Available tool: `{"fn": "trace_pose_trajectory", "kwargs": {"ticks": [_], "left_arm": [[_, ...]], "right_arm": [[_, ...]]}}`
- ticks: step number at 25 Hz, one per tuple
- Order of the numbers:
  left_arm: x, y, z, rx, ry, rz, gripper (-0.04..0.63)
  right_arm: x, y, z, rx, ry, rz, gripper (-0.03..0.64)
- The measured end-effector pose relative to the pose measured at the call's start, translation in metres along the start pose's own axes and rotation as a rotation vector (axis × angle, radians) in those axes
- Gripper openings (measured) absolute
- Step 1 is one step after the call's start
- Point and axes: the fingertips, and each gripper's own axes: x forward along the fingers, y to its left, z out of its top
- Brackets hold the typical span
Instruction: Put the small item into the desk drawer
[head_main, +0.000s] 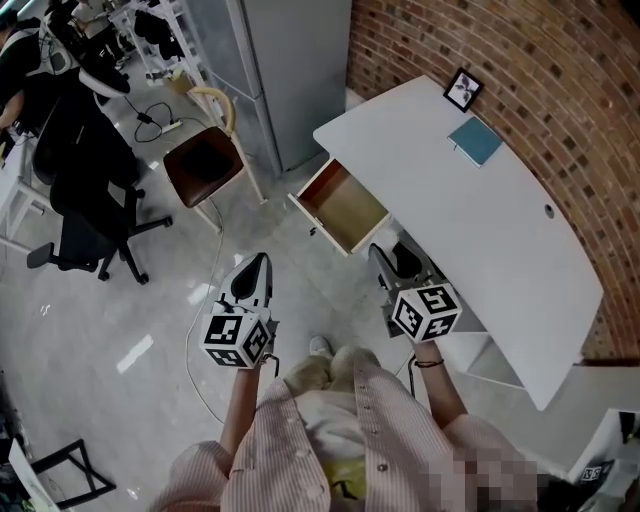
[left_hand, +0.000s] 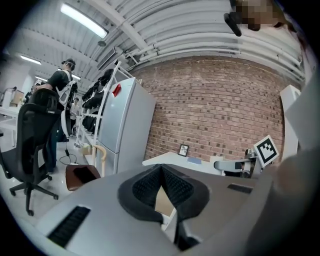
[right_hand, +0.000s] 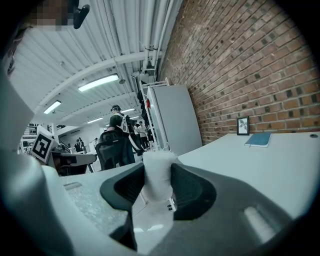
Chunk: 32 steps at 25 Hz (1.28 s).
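Observation:
The white desk (head_main: 480, 230) stands against a brick wall, and its wooden drawer (head_main: 350, 212) is pulled open toward the floor side. My right gripper (head_main: 384, 258) hovers just in front of the desk edge, a little nearer me than the drawer. In the right gripper view it (right_hand: 158, 167) is shut on a small white item (right_hand: 157, 182) that sticks up between the dark pads. My left gripper (head_main: 257, 264) hangs over the floor, left of the drawer. Its jaws (left_hand: 161, 169) meet at the tips with nothing held.
A small picture frame (head_main: 462, 90) and a blue notebook (head_main: 475, 140) lie at the desk's far end. A brown chair (head_main: 205, 165) and a grey cabinet (head_main: 290, 70) stand beyond the drawer. A black office chair (head_main: 85, 215) is at the left, with a cable on the floor.

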Motion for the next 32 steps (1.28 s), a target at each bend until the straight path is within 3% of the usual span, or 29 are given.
{"fn": "trace_pose_trajectory", "kwargs": {"ticks": [15, 22, 32], "left_arm": [[0.044, 0.047, -0.017, -0.082, 0.052, -0.004, -0.002], [0.09, 0.078, -0.027, -0.12, 0.113, -0.001, -0.002], [0.161, 0.114, -0.04, -0.202, 0.198, 0.004, -0.002]], "right_arm": [[0.078, -0.011, -0.02, 0.003, 0.11, -0.025, 0.166], [0.134, -0.034, -0.027, -0.018, 0.153, -0.08, 0.166], [0.208, -0.055, -0.045, -0.015, 0.282, -0.059, 0.166]]}}
